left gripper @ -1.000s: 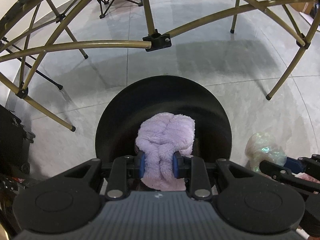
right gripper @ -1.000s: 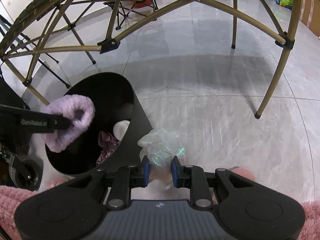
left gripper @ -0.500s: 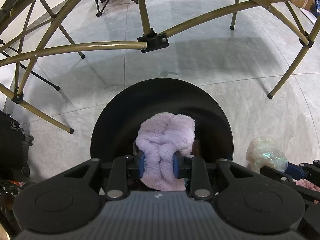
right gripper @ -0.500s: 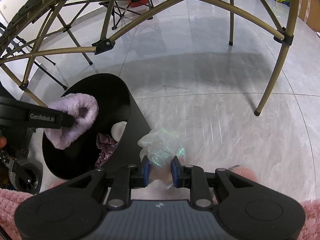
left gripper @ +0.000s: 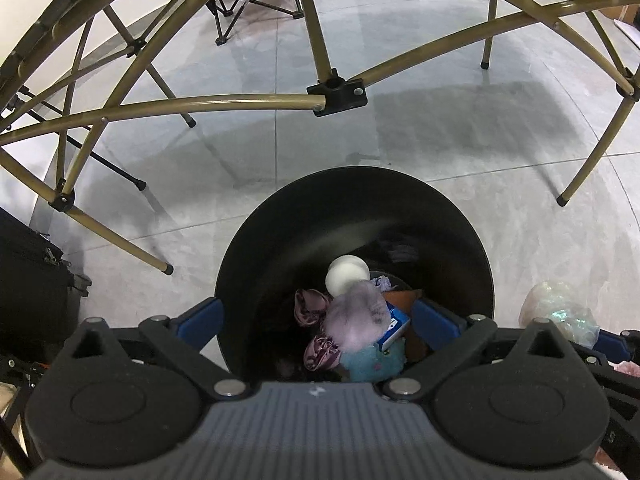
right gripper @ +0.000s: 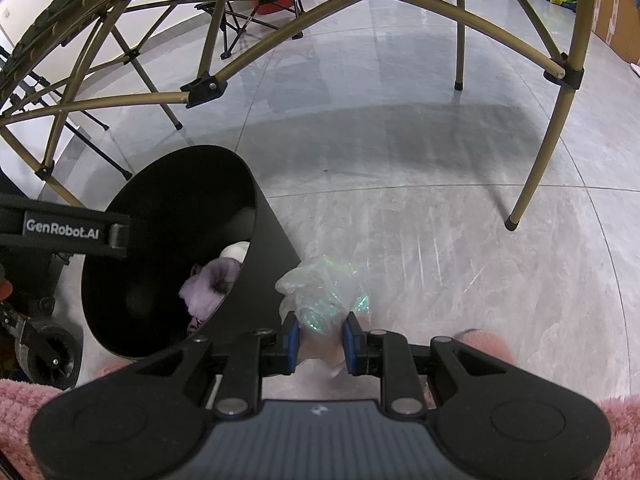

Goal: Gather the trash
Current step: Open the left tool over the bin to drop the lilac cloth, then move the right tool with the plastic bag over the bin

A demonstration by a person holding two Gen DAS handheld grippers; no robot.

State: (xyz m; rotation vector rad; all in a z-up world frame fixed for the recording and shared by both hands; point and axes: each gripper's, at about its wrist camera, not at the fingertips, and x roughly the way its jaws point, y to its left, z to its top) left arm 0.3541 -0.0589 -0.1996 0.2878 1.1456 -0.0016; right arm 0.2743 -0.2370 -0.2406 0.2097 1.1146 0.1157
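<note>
My left gripper hangs over the mouth of the black round bin, its jaws opening wide with nothing between the blue pads. The purple fluffy cloth is loose below them, blurred, down among the trash inside the bin. In the right wrist view the same cloth shows inside the bin, under the left gripper's finger. My right gripper is shut on a crumpled iridescent plastic wrap, held just right of the bin above the floor.
The bin holds a white ball, satin scrunchies, a small blue-white carton and a teal plush. Gold frame legs stand on the grey tiles. A black wheeled case sits left. Pink fuzzy fabric is at the lower edges.
The left gripper went from shut on the purple cloth to wide open, and the cloth dropped into the bin. The right gripper still holds the wrap in the same spot.
</note>
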